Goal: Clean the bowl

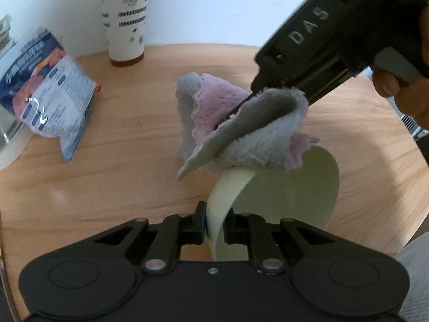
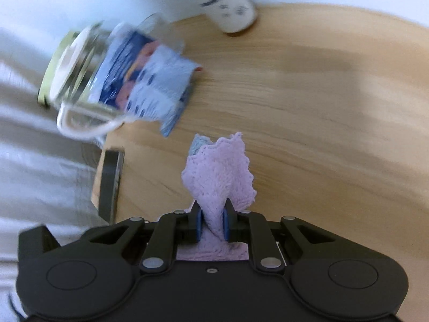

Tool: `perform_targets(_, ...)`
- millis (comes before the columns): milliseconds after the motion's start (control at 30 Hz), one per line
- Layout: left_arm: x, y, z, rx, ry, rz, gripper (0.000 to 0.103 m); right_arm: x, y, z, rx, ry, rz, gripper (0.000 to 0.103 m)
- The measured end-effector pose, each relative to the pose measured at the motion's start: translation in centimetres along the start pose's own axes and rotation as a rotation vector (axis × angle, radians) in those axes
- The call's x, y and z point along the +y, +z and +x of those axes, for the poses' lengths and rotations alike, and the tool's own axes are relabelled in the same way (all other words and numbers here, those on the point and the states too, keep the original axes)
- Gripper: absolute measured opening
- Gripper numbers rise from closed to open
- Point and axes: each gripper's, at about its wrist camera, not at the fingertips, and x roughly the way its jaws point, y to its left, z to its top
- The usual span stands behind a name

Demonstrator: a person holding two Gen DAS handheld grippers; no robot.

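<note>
Both tongs are clenched: my left gripper (image 1: 214, 225) pinches the rim of a pale yellow-green bowl (image 1: 292, 193), and my right gripper (image 2: 211, 224) grasps a pink and grey cloth (image 2: 219, 179) between its blue pads. From the left wrist camera, the bowl is tilted on its side over the round wooden table (image 1: 120, 147), its open mouth facing right and away from me, and its inside looks bare. In that view the cloth (image 1: 241, 131) drapes over the bowl's upper rim, touching it, with the right gripper reaching down from the upper right, held by a person's hand (image 1: 399, 80). Behind the bowl, near the table's far edge, a tall white paper cup (image 1: 126, 18) with a dark printed pattern and a reddish lid stands upright; I cannot see what is in it. To the left lies a crumpled blue and white packet (image 1: 51, 86), on its side. The right wrist camera is blurred, but it shows a clear glass jug (image 2: 88, 80) with a white handle just behind the packet at the table's left edge; whether it holds anything I cannot tell.
</note>
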Motion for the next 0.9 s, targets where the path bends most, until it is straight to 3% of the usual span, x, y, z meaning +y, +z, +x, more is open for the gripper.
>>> perform_targets(233, 0.0, -0.1, 0.2, 0.01, -0.01, -0.006, 0.013, -4.9, -2.3, -2.0, -0.028, -0.005, 0.153, 0.017)
perform_targets(400, 0.1, 0.1, 0.4, 0.022, -0.009, -0.021, 0.014, -8.2, -5.3, -2.0, 0.01, -0.014, 0.293, 0.017)
perform_targets(533, 0.3, 0.0, 0.6, 0.037, -0.005, -0.033, 0.015, -8.6, -6.2, -1.6, 0.02, -0.003, 0.356, 0.017)
perform_targets(700, 0.4, -0.4, 0.5, 0.035, -0.01, -0.056, 0.015, -6.1, -3.8, -2.2, -0.068, 0.047, 0.304, 0.017)
perform_targets(900, 0.0, -0.6, 0.5, 0.033, -0.023, -0.058, 0.015, -1.4, -1.1, -1.1, -0.041, 0.058, 0.133, 0.018)
